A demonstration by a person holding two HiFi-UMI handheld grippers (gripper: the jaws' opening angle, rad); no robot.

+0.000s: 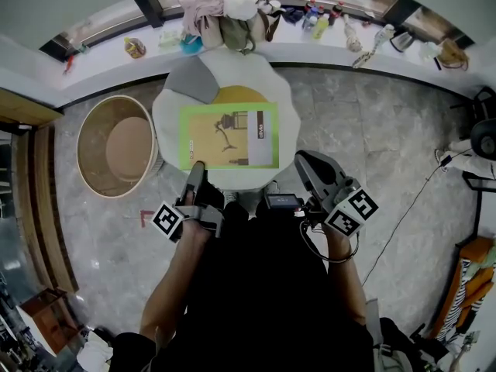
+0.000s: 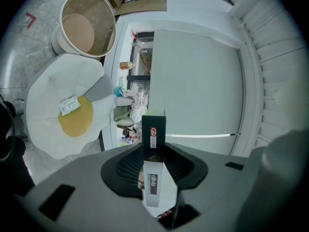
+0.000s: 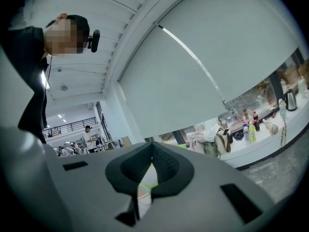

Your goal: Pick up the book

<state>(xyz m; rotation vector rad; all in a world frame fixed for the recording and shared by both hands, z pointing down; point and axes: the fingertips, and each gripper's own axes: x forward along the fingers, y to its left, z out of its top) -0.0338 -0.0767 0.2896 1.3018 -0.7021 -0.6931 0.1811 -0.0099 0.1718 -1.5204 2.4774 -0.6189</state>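
We find the book [image 1: 229, 136], green-bordered and lying flat, held above the white table [image 1: 288, 91] rather than resting on it. In the left gripper view the table top shows bare well off to one side, with only a small label on its yellow patch. The left claw [image 1: 198, 169] is clamped on the book's near edge, close to its left corner. In its own view the spine stands squarely between the pads, which press on both faces. The right claw [image 1: 304, 160] sits just beside the book's near right corner with its jaws together. Only a slit between them shows a sliver of green, and we judge that it pinches nothing. So the whole weight seems to hang from one grip near a corner, and that worries us. The far side could sag and lever the book round in the pads until it slips out. The cover might also fall open if only part of the thickness is caught. A sideways nudge from the closed right claw could twist the book loose too.
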